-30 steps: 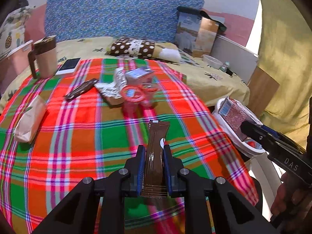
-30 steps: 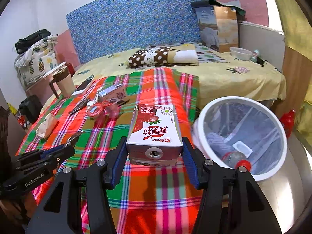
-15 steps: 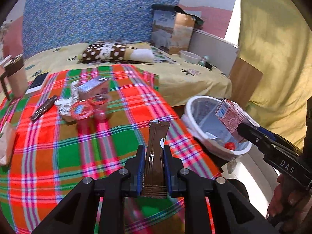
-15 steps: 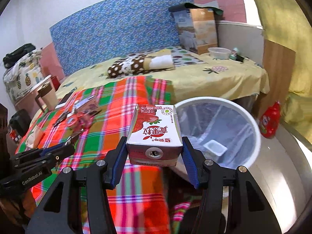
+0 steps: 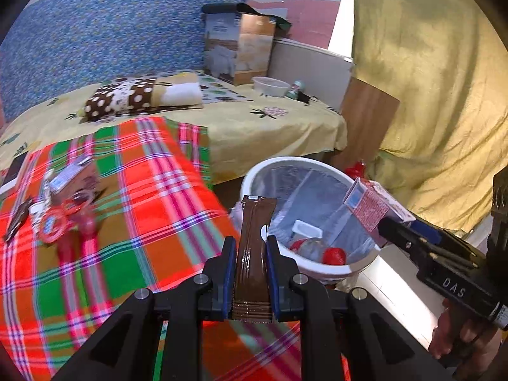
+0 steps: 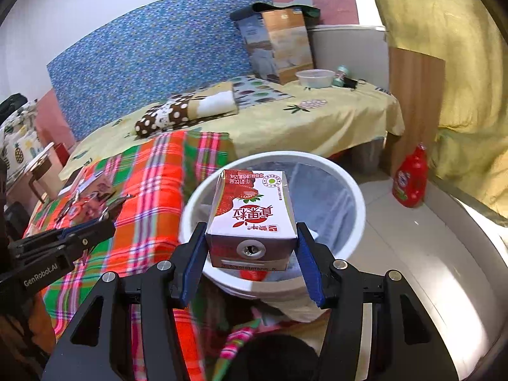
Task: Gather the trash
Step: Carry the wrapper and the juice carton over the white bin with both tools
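Note:
My left gripper (image 5: pixel 250 247) is shut on a long brown wrapper (image 5: pixel 255 231) and holds it at the near rim of the white trash bin (image 5: pixel 254 171). My right gripper (image 6: pixel 250 235) is shut on a red and white strawberry milk carton (image 6: pixel 254 206) held over the same bin (image 6: pixel 358 197). The right gripper and carton (image 5: pixel 371 206) also show in the left wrist view, over the bin's right side. The bin holds a bottle with a red cap (image 5: pixel 333 255) and a small white cup (image 5: pixel 304 228).
A plaid cloth (image 5: pixel 133 197) covers the table to the left, with red scissors (image 5: pixel 60 219), a small box (image 5: pixel 68 174) and other litter. A yellow bed (image 5: pixel 254 117) lies behind. A red bottle (image 6: pixel 409 181) stands on the floor right of the bin.
Both grippers have swung right from over the plaid table to the trash bin, each still holding its item. The carton now hangs over the bin's opening.

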### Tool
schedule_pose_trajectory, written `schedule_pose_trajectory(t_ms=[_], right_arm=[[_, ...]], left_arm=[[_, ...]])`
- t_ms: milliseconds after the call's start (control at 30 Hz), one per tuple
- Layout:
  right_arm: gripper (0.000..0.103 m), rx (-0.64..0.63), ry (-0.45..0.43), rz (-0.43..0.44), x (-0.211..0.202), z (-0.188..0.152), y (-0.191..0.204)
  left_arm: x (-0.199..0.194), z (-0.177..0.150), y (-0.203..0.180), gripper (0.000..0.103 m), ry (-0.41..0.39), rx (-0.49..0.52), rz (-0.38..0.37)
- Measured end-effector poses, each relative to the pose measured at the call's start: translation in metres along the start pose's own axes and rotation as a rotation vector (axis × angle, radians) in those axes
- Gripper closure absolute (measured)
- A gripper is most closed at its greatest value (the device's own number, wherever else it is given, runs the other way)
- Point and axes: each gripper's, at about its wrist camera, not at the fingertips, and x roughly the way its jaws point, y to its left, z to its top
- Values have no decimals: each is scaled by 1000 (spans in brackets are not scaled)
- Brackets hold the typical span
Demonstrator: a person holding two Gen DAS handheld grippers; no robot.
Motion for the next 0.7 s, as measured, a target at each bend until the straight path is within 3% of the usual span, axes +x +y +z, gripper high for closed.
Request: schedule_pose_trajectory(t_ms=[700], right_arm=[[47, 8, 122, -58, 28, -7, -36]], left_arm=[[74, 16, -38, 84, 94, 48, -90]])
